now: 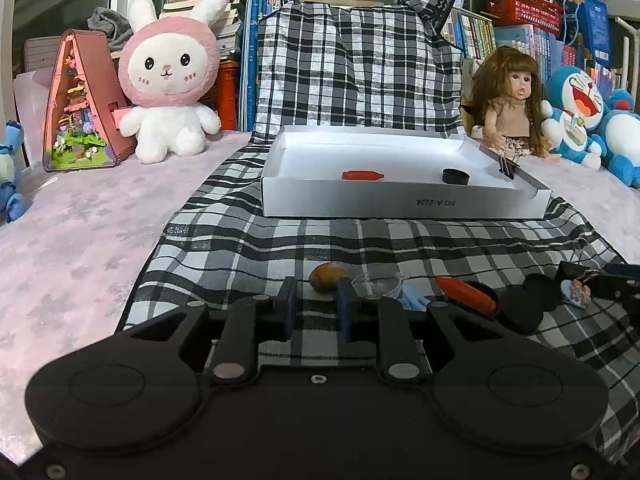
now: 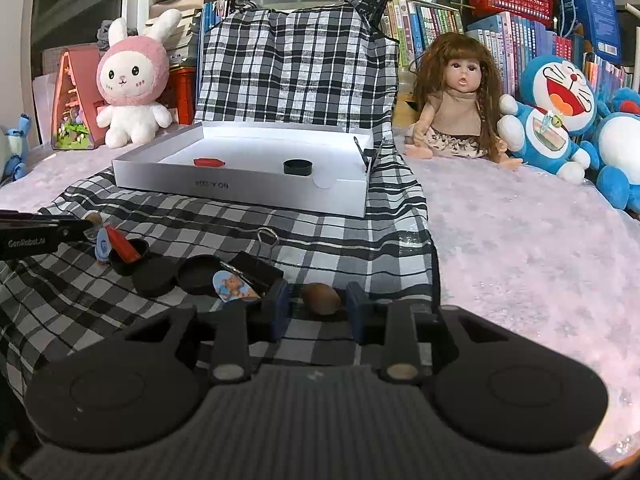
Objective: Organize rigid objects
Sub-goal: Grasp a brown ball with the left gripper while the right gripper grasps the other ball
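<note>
Left wrist view, from the left: a pink triangular model house (image 1: 82, 104), a pink-hooded plush rabbit (image 1: 168, 76), then the checked cloth (image 1: 248, 240) spread over a pale mauve bed cover (image 1: 80, 232) and draped up against shelves of books (image 1: 472, 36). On the cloth sits a shallow white box (image 1: 400, 200). Inside it a red cone-ended piece (image 1: 362, 175) lies flat, long axis across the view, tip to the right, and a black cap (image 1: 455, 176) sits to its right. A black binder clip (image 1: 506, 166) hangs on the box's right wall.

Nearer, the left gripper (image 1: 316, 304) has its jaws drawn close with only cloth between them, grasping nothing; a brown nut-like piece (image 1: 329, 277) lies just beyond its tips. To the right come a clear round lid (image 1: 378, 282), a second red piece (image 1: 466, 294) leaning on a black cap with its tip up-left, more black caps (image 1: 522, 308), a doll (image 1: 510, 100) and blue cat plushes (image 1: 576, 112).

Right wrist view shows what the first hides: the right gripper (image 2: 320, 306) with its jaws set on either side of a second brown piece (image 2: 322, 298), though whether the pads press on it cannot be told. It also shows a large binder clip (image 2: 258, 262) with its wire handle raised, and a small picture tag (image 2: 234, 286) beside it.
</note>
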A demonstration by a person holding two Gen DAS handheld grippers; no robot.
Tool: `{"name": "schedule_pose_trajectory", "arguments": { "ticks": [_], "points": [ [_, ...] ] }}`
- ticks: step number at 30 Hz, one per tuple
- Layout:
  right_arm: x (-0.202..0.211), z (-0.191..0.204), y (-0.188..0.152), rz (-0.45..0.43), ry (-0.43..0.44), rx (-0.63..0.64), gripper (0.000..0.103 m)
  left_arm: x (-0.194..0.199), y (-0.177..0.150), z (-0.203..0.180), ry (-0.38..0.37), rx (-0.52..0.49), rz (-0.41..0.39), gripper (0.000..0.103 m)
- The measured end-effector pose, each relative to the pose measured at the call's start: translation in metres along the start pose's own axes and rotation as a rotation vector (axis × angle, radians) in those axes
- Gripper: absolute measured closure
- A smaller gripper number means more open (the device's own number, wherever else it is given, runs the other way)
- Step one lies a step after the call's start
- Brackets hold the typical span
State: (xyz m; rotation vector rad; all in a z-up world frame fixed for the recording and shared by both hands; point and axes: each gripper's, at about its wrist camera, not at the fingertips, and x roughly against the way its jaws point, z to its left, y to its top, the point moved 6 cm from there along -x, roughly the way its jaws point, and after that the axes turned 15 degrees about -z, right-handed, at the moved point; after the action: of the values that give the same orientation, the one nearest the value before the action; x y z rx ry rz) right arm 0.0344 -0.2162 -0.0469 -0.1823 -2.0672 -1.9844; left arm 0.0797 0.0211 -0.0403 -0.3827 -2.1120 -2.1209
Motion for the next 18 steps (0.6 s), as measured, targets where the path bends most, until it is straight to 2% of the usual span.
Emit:
{"name": "schedule_pose_trajectory", "arguments": {
  "ticks": [5, 11, 18],
  "points": [
    [-0.002, 0.001, -0.002, 0.003, 0.000, -0.005, 0.066, -0.007, 0.003, -0.002, -0.009, 0.036, -0.002, 0.076],
    [-0.003, 0.003, -0.003, -0.001, 0.001, 0.004, 0.066, -0.014, 0.003, 0.000, -0.017, 0.130, 0.011, 0.074],
    [-0.004, 0.005, -0.004, -0.005, -0.001, 0.003, 0.066, -0.012, 0.000, -0.008, 0.004, 0.085, -0.007, 0.076]
  ]
}}
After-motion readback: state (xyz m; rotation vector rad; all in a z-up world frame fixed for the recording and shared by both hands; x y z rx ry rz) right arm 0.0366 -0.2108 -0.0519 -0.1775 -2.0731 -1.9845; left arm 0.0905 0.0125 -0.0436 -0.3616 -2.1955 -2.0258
